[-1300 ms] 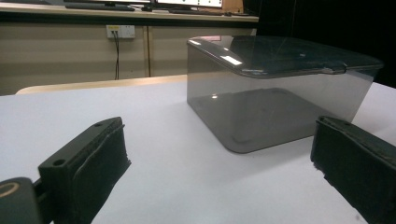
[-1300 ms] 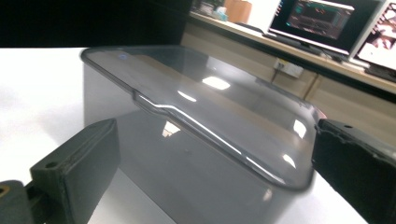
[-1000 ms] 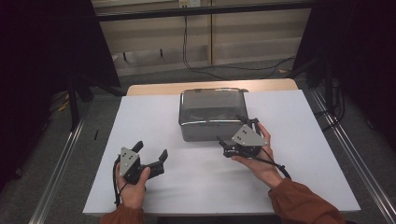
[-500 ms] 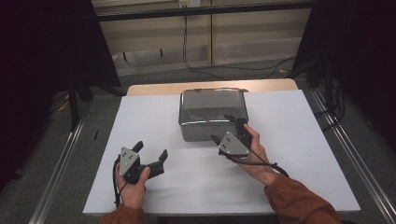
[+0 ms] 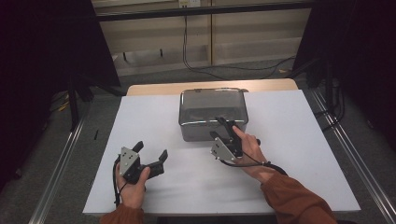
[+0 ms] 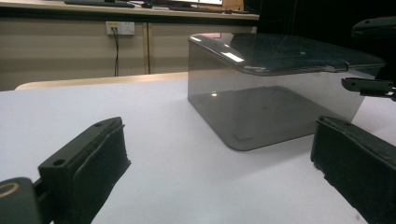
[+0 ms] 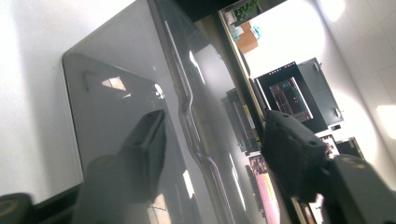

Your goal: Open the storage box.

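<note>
On the table (image 5: 299, 154): one lidded box (image 5: 212, 114), two grippers.

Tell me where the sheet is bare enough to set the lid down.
Widest free patch: the white sheet left of the box, above the left gripper. Also free: the strip right of the box to the sheet's right edge. Crowded: the box's near edge, where the right gripper straddles the lid rim, its jaws just closing.

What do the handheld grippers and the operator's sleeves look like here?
Both the left gripper and the right gripper are black, each with two black padded jaws and a grey three-cornered plate on top. A black cable trails from each. The sleeves are rust-orange.
</note>
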`<state>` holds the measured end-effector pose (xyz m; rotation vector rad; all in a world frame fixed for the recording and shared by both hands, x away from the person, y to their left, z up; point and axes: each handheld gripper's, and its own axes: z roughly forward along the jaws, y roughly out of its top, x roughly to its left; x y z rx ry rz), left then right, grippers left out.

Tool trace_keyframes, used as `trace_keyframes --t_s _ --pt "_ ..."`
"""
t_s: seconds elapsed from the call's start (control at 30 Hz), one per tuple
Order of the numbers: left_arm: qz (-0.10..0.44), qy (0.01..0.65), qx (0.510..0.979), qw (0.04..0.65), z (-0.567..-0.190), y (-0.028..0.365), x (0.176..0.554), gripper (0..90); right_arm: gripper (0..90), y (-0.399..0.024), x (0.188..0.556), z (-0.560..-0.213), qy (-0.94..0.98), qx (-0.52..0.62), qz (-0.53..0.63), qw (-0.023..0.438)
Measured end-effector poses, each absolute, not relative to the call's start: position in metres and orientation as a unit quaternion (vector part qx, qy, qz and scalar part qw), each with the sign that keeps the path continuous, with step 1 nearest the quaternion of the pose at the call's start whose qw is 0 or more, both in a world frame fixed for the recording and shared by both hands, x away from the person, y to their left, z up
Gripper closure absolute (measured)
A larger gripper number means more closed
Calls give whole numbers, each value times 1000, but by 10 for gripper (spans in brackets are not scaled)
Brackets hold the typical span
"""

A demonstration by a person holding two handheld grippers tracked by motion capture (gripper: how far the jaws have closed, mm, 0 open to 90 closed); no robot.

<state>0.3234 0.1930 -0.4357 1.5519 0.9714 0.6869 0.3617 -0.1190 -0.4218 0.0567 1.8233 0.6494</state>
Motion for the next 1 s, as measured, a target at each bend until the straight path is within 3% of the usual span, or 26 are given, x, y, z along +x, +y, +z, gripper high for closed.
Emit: trace_keyframes --t_s 0.47,0.67,1.0 --pt "291 409 663 555 -436 193 323 34 670 -114 364 -429 786 9 233 573" --pt "291 409 664 554 -436 193 323 34 728 -111 362 -431 781 -7 221 584" --pt "294 407 667 551 -436 192 324 33 746 -110 361 -430 779 -23 211 590"
